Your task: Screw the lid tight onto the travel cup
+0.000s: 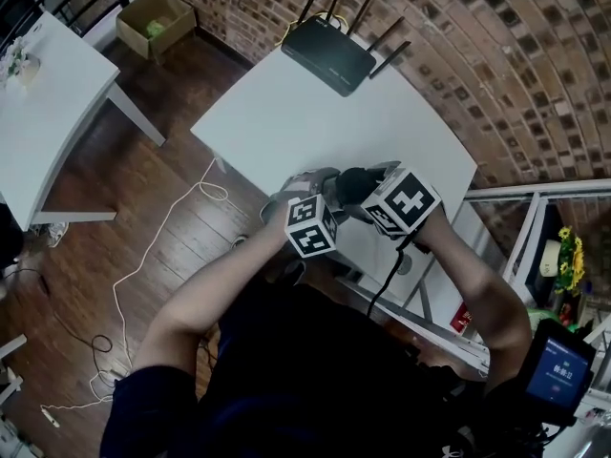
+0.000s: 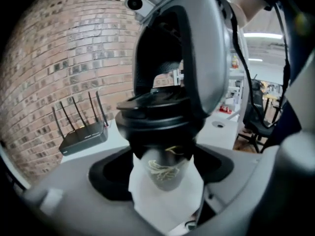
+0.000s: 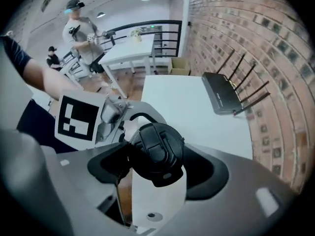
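The travel cup stands at the near edge of the white table [image 1: 286,113]. In the left gripper view its grey body [image 2: 167,173] sits between my left gripper's [image 2: 165,171] black pads, which touch both of its sides. The black lid [image 2: 155,119] sits on top of the cup. My right gripper [image 3: 155,156] points straight down over it, and its pads press the sides of the lid [image 3: 155,149]. From the head view both grippers meet around the lid [image 1: 355,184], the left gripper [image 1: 320,191] at its left and the right gripper [image 1: 370,191] at its right. The cup body is hidden there.
A black router [image 1: 329,53] with several antennas lies at the table's far edge, near the brick wall. A second white table [image 1: 48,93] and a cardboard box [image 1: 153,17] stand to the left. Cables [image 1: 124,294] run over the wooden floor. A person [image 3: 81,28] stands in the background.
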A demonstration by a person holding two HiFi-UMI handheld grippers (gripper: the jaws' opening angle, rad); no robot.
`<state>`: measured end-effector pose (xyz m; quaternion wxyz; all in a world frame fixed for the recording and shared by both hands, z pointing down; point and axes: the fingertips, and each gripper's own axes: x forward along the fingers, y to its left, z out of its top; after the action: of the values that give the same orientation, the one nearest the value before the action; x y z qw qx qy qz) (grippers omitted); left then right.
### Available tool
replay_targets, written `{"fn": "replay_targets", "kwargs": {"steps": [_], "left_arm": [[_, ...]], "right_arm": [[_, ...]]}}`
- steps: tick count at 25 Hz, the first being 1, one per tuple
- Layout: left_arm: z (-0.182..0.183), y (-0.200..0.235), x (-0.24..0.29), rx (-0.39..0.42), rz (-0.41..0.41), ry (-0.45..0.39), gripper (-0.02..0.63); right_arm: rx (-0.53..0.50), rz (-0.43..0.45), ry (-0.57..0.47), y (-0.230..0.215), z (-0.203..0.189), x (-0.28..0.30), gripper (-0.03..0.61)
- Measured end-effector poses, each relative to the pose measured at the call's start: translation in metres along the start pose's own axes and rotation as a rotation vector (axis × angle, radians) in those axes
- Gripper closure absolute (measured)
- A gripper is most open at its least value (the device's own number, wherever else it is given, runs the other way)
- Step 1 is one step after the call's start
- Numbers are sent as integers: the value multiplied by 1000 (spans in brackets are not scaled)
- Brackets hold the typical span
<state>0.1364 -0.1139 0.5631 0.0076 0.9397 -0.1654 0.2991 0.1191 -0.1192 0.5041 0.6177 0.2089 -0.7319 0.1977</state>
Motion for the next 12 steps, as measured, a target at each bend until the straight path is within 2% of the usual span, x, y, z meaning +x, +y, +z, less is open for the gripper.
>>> {"fn": "replay_targets", "kwargs": {"steps": [2,5,9,12], "left_arm": [[-1,0,-1,-50,34,-10,229],[-3,0,0,-80,49,-8,229],[-6,1,-2,-151,99,23,232],[-6,0,-3,-174,121,28,232]], "right_arm": [[29,-10,-20,1,2,1,221],[68,-7,-43,1,2,2,219],[180,11,-90,0,2,2,219],[180,18,-154,3,6,1,219]]}}
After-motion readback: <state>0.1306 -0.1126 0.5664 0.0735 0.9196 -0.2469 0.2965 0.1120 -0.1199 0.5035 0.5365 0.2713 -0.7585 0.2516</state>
